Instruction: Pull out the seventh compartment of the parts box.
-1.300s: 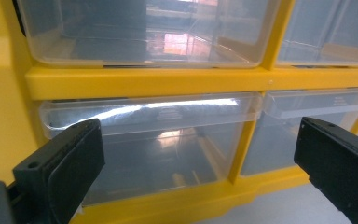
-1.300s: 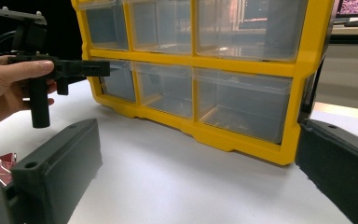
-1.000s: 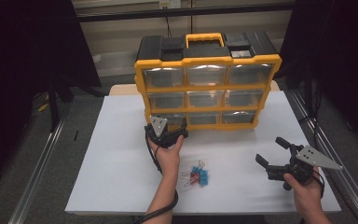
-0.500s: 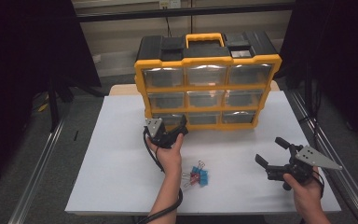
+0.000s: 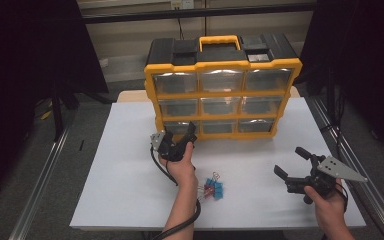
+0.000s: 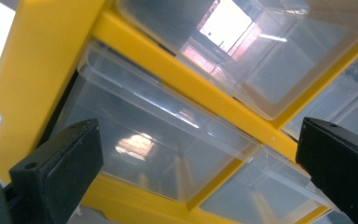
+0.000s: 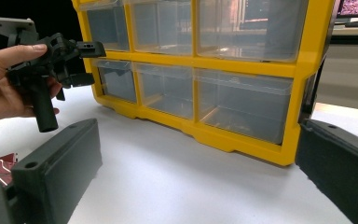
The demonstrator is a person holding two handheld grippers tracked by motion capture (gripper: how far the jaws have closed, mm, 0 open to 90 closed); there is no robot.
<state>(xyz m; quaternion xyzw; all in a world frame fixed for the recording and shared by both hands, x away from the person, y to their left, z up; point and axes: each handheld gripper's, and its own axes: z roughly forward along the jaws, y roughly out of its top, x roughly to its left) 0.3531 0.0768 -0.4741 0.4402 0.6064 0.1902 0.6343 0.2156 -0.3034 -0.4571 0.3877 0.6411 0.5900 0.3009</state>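
Left hand-held gripper [image 5: 182, 136] spread, jaws just in front of the bottom-left drawer [image 6: 154, 149] of the yellow organizer [image 5: 222, 92] at the table's [image 5: 125, 175] far edge. Right hand-held gripper [image 5: 292, 165] spread, empty, well apart. Binder clips [image 5: 212, 186] lie between. No readable writing.

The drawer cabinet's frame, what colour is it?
Yellow plastic frame around clear drawers, with a black top; the right gripper view shows it best.

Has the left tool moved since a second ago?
Yes, slightly. The left tool has shifted left along the yellow organizer, staying at its bottom-left drawer. The right tool has not moved.
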